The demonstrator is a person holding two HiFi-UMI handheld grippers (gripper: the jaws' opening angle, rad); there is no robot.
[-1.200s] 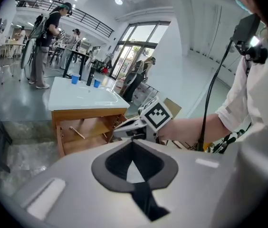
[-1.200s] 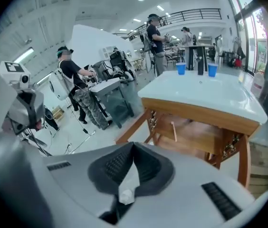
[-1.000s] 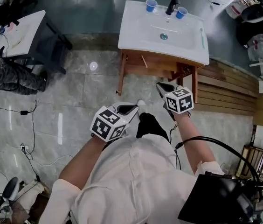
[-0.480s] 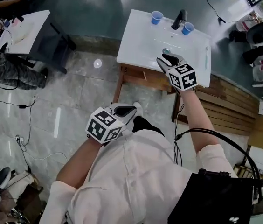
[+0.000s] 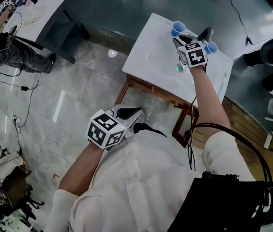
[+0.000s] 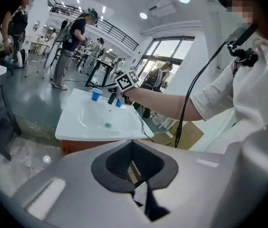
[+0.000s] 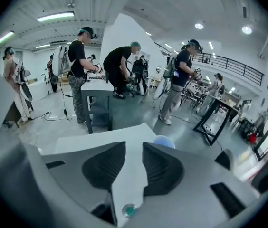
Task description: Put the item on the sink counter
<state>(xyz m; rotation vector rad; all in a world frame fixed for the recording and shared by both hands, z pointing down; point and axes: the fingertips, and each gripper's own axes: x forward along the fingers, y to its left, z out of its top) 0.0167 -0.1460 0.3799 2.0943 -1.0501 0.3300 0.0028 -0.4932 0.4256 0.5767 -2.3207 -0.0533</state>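
The white sink counter [image 5: 153, 57] stands ahead on a wooden frame. Two blue cups [image 5: 178, 28] [image 5: 211, 47] flank the black faucet [image 5: 205, 33] at its back edge. My right gripper [image 5: 182, 39] hovers over the basin between drain [image 5: 179, 68] and faucet. Its jaws have just been opening and stand open with nothing between them. Through the right gripper's [image 7: 134, 146] gap I see white basin, the drain [image 7: 128, 209] and one blue cup [image 7: 164, 141]. My left gripper [image 5: 137, 111] hangs low by the body, short of the counter. The left gripper's [image 6: 133, 144] tips meet, holding nothing.
A thin green stick [image 5: 222, 82] lies along the counter's right side. A grey table [image 5: 39, 8] with a seated person stands at far left. Cables [image 5: 25, 129] trail over the tiled floor. Wooden planks [image 5: 267, 149] lie at the right.
My right gripper went from in front of the wooden frame out over the basin to the faucet and cups. The left gripper shifted a little and stayed low.
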